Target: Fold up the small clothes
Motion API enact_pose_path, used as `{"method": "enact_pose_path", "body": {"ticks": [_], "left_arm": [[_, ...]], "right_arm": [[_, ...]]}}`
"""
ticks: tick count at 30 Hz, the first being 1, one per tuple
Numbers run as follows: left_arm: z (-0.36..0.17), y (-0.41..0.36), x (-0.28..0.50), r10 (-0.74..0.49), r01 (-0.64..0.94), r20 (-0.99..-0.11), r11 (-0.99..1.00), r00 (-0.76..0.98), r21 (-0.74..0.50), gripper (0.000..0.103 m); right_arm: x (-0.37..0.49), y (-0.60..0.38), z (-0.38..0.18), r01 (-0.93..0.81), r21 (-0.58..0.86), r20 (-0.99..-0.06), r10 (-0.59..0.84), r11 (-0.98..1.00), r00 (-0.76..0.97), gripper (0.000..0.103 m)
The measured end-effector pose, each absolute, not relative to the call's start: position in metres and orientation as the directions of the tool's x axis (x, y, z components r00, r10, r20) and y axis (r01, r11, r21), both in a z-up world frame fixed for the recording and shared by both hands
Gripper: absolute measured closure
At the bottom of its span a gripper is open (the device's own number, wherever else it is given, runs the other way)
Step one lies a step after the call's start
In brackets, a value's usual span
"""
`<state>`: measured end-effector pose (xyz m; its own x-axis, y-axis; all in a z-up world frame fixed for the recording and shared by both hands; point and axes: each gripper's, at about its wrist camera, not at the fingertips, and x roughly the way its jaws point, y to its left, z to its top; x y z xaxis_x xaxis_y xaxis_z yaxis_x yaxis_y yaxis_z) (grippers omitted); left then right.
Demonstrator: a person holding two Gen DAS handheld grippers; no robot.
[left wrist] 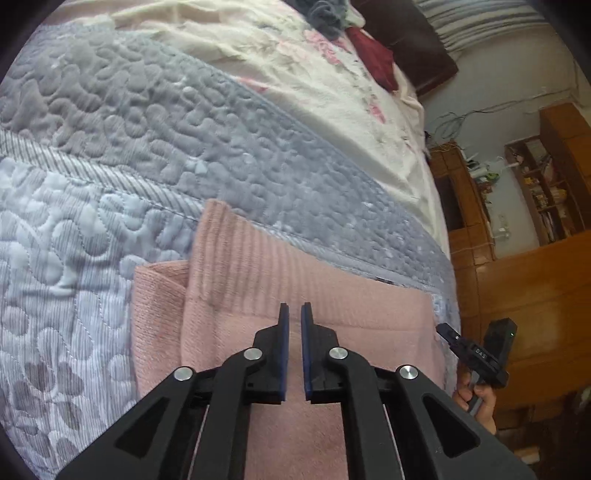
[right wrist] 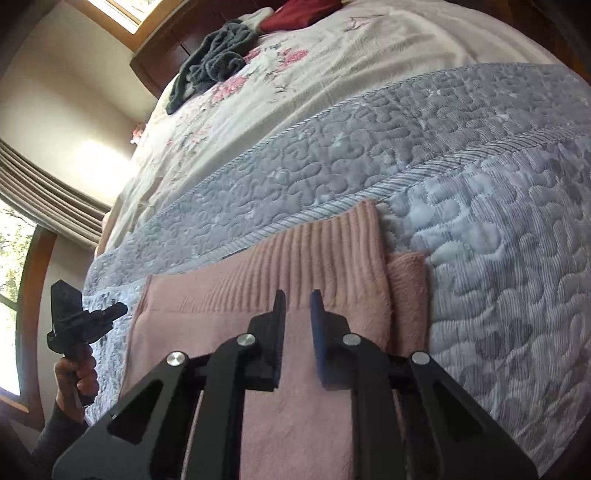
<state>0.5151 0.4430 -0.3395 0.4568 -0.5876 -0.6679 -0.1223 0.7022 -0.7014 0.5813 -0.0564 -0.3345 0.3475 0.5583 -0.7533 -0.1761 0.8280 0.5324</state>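
Observation:
A pink knit garment [left wrist: 258,280] lies flat on the quilted blue-grey bedspread [left wrist: 110,147], ribbed hem at the far side and a folded part sticking out at its left. My left gripper [left wrist: 294,308] hovers over it, jaws a narrow gap apart and nothing between them. In the right wrist view the same pink garment [right wrist: 332,251] lies under my right gripper [right wrist: 297,295], which is open and empty. A hand holds each gripper: the right gripper [left wrist: 476,354] shows past the garment's right edge, the left gripper [right wrist: 81,321] past its left edge.
Beyond the bedspread [right wrist: 480,184] lies a white floral blanket [right wrist: 295,85] with a dark grey clothes heap [right wrist: 218,62] and a red garment [right wrist: 299,14] near the headboard. Wooden cabinets and shelves [left wrist: 517,277] stand beside the bed. A window with a curtain [right wrist: 44,199] is on the other side.

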Motion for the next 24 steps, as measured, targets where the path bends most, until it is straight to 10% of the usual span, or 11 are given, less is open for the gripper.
{"method": "enact_pose_path", "body": {"ticks": [5,14,19,24], "left_arm": [[-0.368,0.428,0.482,-0.549,-0.15,-0.752,0.762,0.366,-0.63,0.099],[-0.326,0.415,0.429,-0.634,-0.034,-0.659,0.71,0.404,-0.704,0.097],[-0.375,0.403,0.395,-0.505,-0.113,-0.807,0.822,0.305,-0.558,0.101],[-0.362,0.405,0.38,-0.534,-0.121,-0.765,0.786,0.36,-0.606,0.1]], "right_arm": [[0.553,-0.069,-0.361,-0.147,0.491,-0.8,0.511,0.859,0.315,0.103],[0.492,-0.06,-0.322,-0.232,0.555,-0.751,0.601,0.799,0.273,0.094],[0.465,-0.06,-0.364,-0.24,0.439,-0.844,0.489,0.866,0.22,0.103],[0.448,-0.048,-0.333,-0.228,0.491,-0.8,0.539,0.841,0.263,0.095]]}}
